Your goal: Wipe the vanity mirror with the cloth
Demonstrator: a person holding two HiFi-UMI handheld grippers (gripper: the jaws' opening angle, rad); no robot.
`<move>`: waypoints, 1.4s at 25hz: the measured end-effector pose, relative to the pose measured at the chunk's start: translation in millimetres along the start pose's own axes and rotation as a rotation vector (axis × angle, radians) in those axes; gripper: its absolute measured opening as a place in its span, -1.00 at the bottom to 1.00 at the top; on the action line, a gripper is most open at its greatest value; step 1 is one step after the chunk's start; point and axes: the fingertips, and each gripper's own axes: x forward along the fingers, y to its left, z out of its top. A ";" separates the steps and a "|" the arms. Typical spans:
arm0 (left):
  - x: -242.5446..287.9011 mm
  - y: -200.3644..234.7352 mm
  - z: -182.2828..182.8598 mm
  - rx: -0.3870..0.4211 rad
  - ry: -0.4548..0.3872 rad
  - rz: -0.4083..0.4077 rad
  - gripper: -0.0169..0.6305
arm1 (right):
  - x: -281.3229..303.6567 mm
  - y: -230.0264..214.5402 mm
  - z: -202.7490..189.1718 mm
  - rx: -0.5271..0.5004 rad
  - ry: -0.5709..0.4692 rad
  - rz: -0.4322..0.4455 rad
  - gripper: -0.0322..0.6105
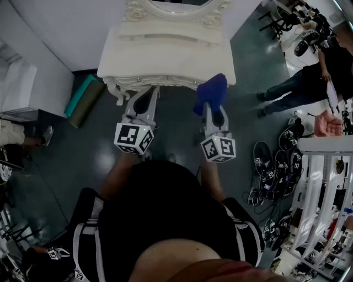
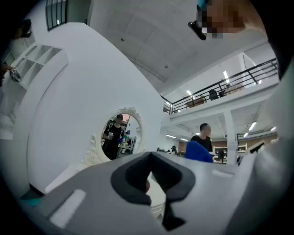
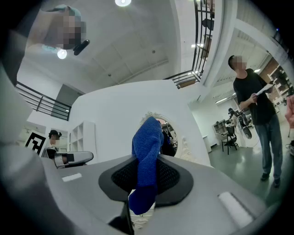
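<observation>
From the head view, you stand in front of the vanity table (image 1: 165,55), both tools short of its front edge. Your right gripper (image 1: 214,113) carries the blue cloth (image 1: 212,88), which stands up from the jaws towards the vanity's edge, probably so the loose end meets the glass first. Your left gripper (image 1: 144,99) hangs beside it with nothing in it, likely only keeping out of the way. The mirror (image 1: 176,4) rises at the back of the vanity, well apart from the cloth. The vanity top shows nothing standing on it, and no container is in play.

In the left gripper view, the jaws of the left gripper (image 2: 149,176) are pressed together with nothing between them. The mirror (image 2: 120,135) sits beyond them, above the vanity.

In the right gripper view, your right gripper (image 3: 146,179) is clamped on the cloth (image 3: 148,137), and the free end covers part of the mirror (image 3: 169,133). Wiping has not begun, I judge.
</observation>
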 end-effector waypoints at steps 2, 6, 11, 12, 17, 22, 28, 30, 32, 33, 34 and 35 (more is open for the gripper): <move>-1.0 1.1 0.8 -0.001 0.000 0.000 -0.92 | 0.3 0.6 0.6 -0.002 -0.001 -0.005 -0.66; -2.0 4.2 1.5 -0.004 0.002 -0.002 -0.92 | 1.4 3.4 0.9 -0.005 0.000 -0.010 -0.66; -3.5 6.7 0.8 -0.011 0.003 -0.012 -0.92 | 1.3 6.7 -1.0 -0.006 0.001 -0.017 -0.66; -4.0 7.2 -0.1 -0.011 0.005 -0.014 -0.92 | 1.2 7.0 -1.5 -0.001 -0.003 -0.017 -0.66; -10.8 21.9 2.6 -0.008 0.012 -0.015 -0.92 | 5.7 20.2 -4.4 0.026 -0.013 -0.018 -0.66; -12.0 36.0 11.5 -0.002 0.009 -0.022 -0.92 | 12.1 31.6 -3.1 0.023 -0.023 -0.039 -0.66; -15.3 51.3 14.2 0.009 0.005 -0.051 -0.92 | 23.7 34.0 -15.5 0.022 -0.028 -0.092 -0.66; -9.6 54.5 12.7 -0.001 0.006 -0.053 -0.92 | 29.2 31.3 -14.4 0.023 -0.033 -0.103 -0.66; -3.0 56.4 9.3 -0.014 0.011 -0.053 -0.92 | 35.1 26.8 -14.1 0.024 -0.033 -0.110 -0.66; 0.8 58.1 7.3 -0.016 0.014 -0.051 -0.92 | 39.5 24.4 -14.8 0.024 -0.030 -0.111 -0.66; 5.4 60.1 5.1 -0.017 0.017 -0.047 -0.92 | 44.6 21.6 -16.2 0.025 -0.026 -0.111 -0.66; 11.4 62.3 3.3 -0.019 0.019 -0.045 -0.92 | 50.7 18.2 -17.6 0.026 -0.023 -0.111 -0.66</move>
